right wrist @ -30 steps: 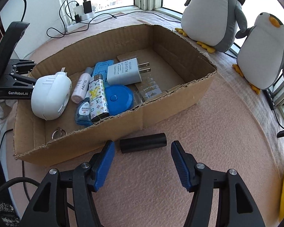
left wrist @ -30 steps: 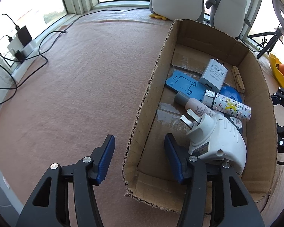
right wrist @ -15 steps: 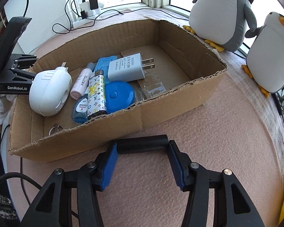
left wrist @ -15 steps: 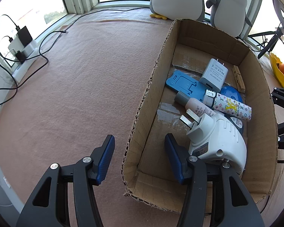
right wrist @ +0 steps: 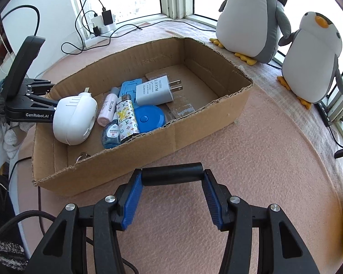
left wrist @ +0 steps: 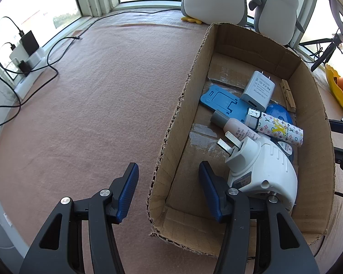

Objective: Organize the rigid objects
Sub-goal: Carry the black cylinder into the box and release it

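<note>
A cardboard box (right wrist: pixel 208 123) (left wrist: pixel 171 123) stands on the pink felt table. It holds a white plug adapter (left wrist: pixel 263 173) (right wrist: pixel 74 118), a white USB charger (left wrist: pixel 258 90) (right wrist: pixel 154 91), a blue phone stand (left wrist: pixel 219 100), a patterned tube (left wrist: pixel 279 127) (right wrist: pixel 125 118), a pink bottle (right wrist: pixel 107 107) and a blue round case (right wrist: pixel 148 116). My right gripper (right wrist: pixel 172 180) is shut on a black cylinder (right wrist: pixel 171 177), end to end, just outside the box's near wall. My left gripper (left wrist: pixel 169 187) is open and straddles the box's left wall, one finger inside beside the white plug adapter.
Two plush penguins (right wrist: pixel 253 16) (right wrist: pixel 313 61) stand by the window behind the box. A power strip with chargers and cables (left wrist: pixel 25 54) (right wrist: pixel 100 25) lies at the table's far left edge. A yellow bowl with oranges (left wrist: pixel 338 86) sits at the right.
My right gripper moved forward around the black cylinder and shut on its two ends. The left gripper has stayed in place, open over the box wall.
</note>
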Tool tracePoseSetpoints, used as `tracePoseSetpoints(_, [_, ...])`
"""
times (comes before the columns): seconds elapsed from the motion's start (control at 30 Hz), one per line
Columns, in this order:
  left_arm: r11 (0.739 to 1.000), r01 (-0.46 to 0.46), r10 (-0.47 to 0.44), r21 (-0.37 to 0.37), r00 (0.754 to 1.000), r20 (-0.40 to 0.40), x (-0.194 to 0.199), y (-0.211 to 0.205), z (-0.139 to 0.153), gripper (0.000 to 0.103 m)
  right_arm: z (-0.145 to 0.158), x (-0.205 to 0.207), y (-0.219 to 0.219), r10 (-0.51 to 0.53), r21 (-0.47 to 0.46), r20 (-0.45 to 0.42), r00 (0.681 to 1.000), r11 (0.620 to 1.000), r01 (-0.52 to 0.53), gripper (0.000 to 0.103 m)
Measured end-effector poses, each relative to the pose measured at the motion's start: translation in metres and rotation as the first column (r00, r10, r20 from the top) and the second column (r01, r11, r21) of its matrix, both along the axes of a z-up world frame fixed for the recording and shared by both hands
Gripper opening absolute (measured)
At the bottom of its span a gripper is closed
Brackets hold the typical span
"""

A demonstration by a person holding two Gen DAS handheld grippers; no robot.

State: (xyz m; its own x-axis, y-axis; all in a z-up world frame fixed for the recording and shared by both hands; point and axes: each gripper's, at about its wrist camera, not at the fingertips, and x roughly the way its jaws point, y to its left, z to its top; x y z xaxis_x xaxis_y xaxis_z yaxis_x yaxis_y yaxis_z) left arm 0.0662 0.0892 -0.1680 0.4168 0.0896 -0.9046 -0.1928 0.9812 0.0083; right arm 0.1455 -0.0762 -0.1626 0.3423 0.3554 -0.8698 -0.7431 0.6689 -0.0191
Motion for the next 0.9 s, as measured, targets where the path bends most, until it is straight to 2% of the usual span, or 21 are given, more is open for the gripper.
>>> tracePoseSetpoints(0.2, [1.000,0.003,-0.003,-0.005,1.000,-0.002,-0.001,0.001,0.000,0.055,0.032,-0.018,-0.003,-0.051,0.074,0.034,0.998,0.996,0.049,0.048])
tracePoseSetpoints(0.37, [1.000,0.003,-0.003,-0.006,1.000,-0.004,-0.001,0.001,-0.001,0.055,0.060,-0.034,0.015,-0.062,0.117,0.085,0.994,0.992,0.052,0.048])
tracePoseSetpoints(0.6, [1.000,0.007,-0.007,-0.013,1.000,-0.012,-0.002,0.001,0.000,0.055,0.057,-0.043,0.054,-0.061,0.099,0.092,0.994,0.994,0.051,0.048])
tracePoseSetpoints(0.9, [1.000,0.012,-0.012,-0.010,1.000,-0.019,-0.003,0.001,0.000,0.054,0.052,-0.049,0.069,-0.093,0.081,0.081,0.992,0.993,0.086,0.049])
